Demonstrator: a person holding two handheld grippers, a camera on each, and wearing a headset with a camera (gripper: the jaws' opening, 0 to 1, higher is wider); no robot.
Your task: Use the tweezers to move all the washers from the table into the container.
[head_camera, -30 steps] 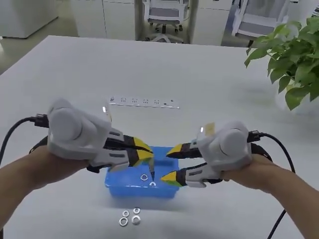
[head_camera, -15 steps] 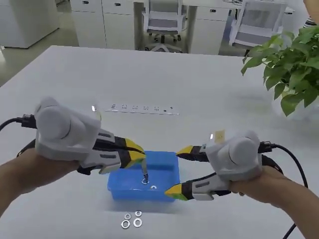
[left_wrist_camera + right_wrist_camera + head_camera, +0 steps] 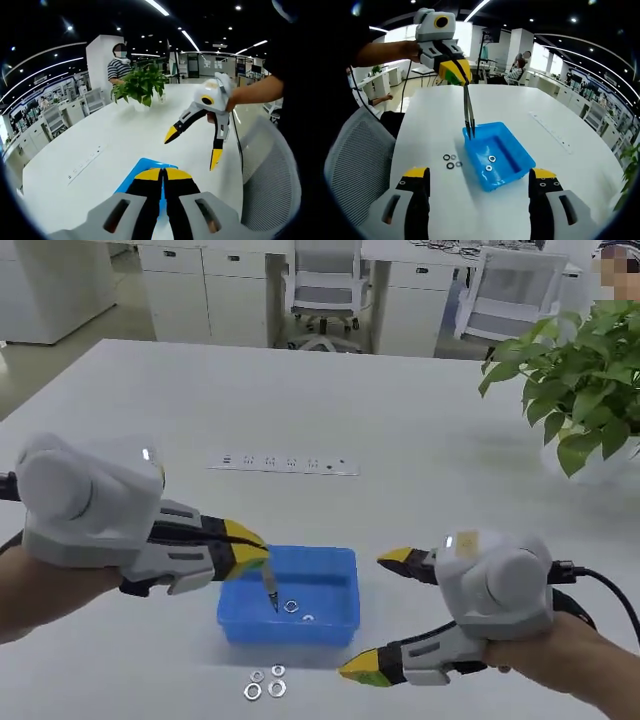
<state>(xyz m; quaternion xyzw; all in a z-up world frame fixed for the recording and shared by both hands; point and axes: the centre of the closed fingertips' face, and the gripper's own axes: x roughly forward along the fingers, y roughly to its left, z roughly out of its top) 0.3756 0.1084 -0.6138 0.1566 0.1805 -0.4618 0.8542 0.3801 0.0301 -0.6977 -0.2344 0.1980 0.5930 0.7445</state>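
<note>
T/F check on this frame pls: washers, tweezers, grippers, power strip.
1. Two metal ring washers lie inside the blue plastic container. True.
2. The right gripper holds the metal tweezers. False: the left gripper is shut on them; the right gripper is open, empty.
3. Three loose washers lie on the white table outside the container. True.
4. The white power strip lies nearer the head camera than the container. False: it lies beyond the container.

Washer [image 3: 291,607] dropped from tweezers [image 3: 270,590] into container [image 3: 290,632]; right tongs [image 3: 365,615] spread wider, pulled back.
</note>
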